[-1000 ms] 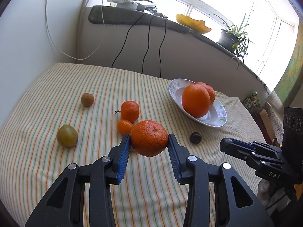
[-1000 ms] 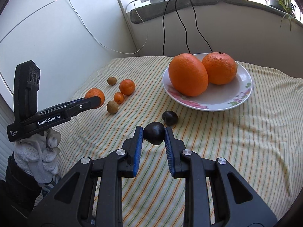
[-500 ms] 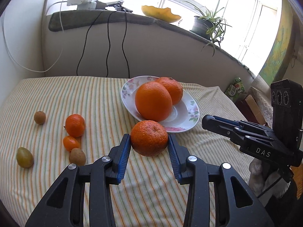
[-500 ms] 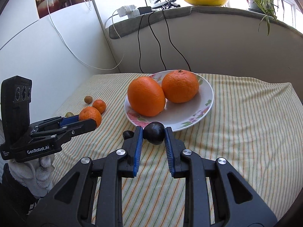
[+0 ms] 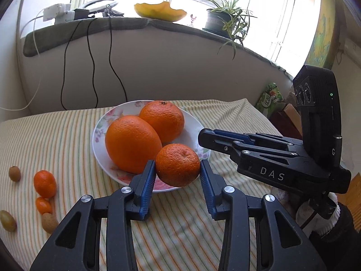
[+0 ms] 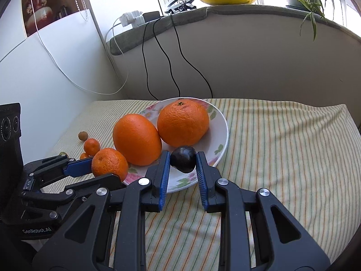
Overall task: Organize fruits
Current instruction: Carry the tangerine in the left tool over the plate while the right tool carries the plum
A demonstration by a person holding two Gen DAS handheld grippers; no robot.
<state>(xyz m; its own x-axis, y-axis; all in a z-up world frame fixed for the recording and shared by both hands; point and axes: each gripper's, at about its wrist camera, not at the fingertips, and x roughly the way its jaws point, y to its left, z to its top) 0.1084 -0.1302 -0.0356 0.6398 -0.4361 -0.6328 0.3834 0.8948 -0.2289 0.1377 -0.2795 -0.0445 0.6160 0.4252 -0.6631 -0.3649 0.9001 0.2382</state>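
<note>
My left tool (image 5: 177,171) pinches a mandarin (image 5: 177,164) between its blue pads, held over the near rim of the floral plate (image 5: 99,133). My right tool (image 6: 182,160) pinches a dark plum (image 6: 183,159) between its pads, over the plate's near right rim (image 6: 223,135). In the left wrist view the right tool (image 5: 266,158) lies just right of the mandarin, its tip over the plate's right edge. Two large oranges (image 5: 133,143) (image 5: 162,120) sit touching on the plate, one nearer and left, one farther and right. The plate rests on a desk covered by a striped cloth (image 5: 56,140). At the desk's left lie loose fruits: a tangerine (image 5: 44,183), a smaller kumquat-like fruit (image 5: 43,205) near it, two brown kiwis (image 5: 15,173) (image 5: 49,222), and a yellow-green fruit (image 5: 8,220). Beyond, cables (image 5: 92,63) hang from a sill bearing a potted plant (image 5: 225,20).
</note>
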